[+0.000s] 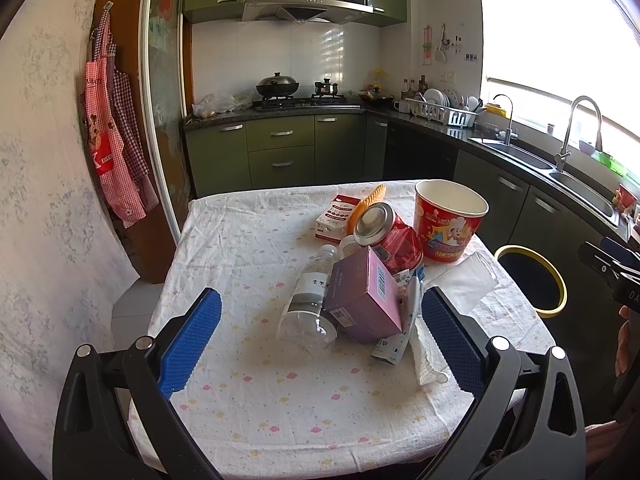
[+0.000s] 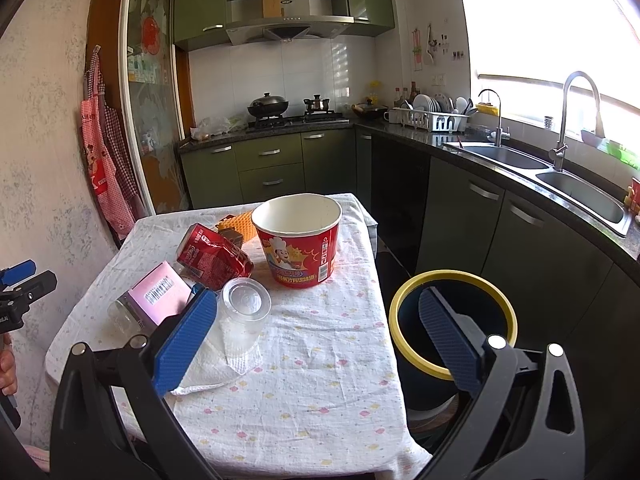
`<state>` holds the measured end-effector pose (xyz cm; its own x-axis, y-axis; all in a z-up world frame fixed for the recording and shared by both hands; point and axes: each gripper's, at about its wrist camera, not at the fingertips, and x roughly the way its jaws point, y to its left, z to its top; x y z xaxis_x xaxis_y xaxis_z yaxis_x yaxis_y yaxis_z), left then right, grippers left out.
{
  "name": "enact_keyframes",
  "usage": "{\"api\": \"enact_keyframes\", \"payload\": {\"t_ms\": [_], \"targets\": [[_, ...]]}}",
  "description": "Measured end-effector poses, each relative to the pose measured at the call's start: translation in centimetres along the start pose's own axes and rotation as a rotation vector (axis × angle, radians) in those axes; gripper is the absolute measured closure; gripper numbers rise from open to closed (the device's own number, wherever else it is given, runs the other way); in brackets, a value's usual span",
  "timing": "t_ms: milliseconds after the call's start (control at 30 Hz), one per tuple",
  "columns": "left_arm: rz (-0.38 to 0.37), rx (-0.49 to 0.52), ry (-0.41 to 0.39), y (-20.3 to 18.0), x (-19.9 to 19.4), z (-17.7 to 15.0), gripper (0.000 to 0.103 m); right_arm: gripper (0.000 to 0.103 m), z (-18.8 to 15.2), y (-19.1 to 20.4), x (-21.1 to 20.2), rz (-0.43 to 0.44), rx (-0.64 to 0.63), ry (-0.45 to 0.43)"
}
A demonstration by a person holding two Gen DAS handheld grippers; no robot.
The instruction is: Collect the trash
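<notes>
**Kitchen bench piled with trash**

Cloth-covered bench (image 1: pixel 248 392) first: left tool (image 1: pixel 320 340) spread wide, empty, before the pink box (image 1: pixel 368 300) and clear bottle (image 1: pixel 308 296). Right tool (image 2: pixel 320 336) likewise spread. Beyond, crushed can (image 1: pixel 390 236), red paper bucket (image 2: pixel 300 240); yellow-rimmed bin (image 2: pixel 452 320) beside the bench.

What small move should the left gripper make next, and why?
Probably ease the open left gripper forward and close on the pink box. It lies nearest, between the spread fingers, atop the pile; the yellow-rimmed bin waits beside the table.
</notes>
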<state>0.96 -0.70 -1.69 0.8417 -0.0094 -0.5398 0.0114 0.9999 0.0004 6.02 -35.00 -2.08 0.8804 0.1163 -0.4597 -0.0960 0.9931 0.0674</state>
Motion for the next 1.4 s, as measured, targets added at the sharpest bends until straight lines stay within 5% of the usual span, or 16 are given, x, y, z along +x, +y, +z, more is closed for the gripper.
{"api": "enact_keyframes", "payload": {"t_ms": [633, 867, 1167, 1400], "targets": [[-0.002, -0.008, 0.037, 0.5, 1.4, -0.2, 0.004, 0.007, -1.4, 0.5, 1.4, 0.004, -0.005, 0.032], [-0.008, -0.030, 0.073, 2.2, 4.5, 1.0, 0.004, 0.006, 1.1, 0.3, 3.2, 0.047, -0.033, 0.080], [0.035, -0.102, 0.068, 6.5, 12.7, 6.9, 0.004, 0.007, 8.3, -2.0, 11.3, 0.170, 0.014, 0.246], [0.089, -0.126, 0.082, 8.5, 22.4, 9.8, 0.004, 0.007, 11.9, -3.7, 22.2, 0.165, 0.062, 0.531]]}}
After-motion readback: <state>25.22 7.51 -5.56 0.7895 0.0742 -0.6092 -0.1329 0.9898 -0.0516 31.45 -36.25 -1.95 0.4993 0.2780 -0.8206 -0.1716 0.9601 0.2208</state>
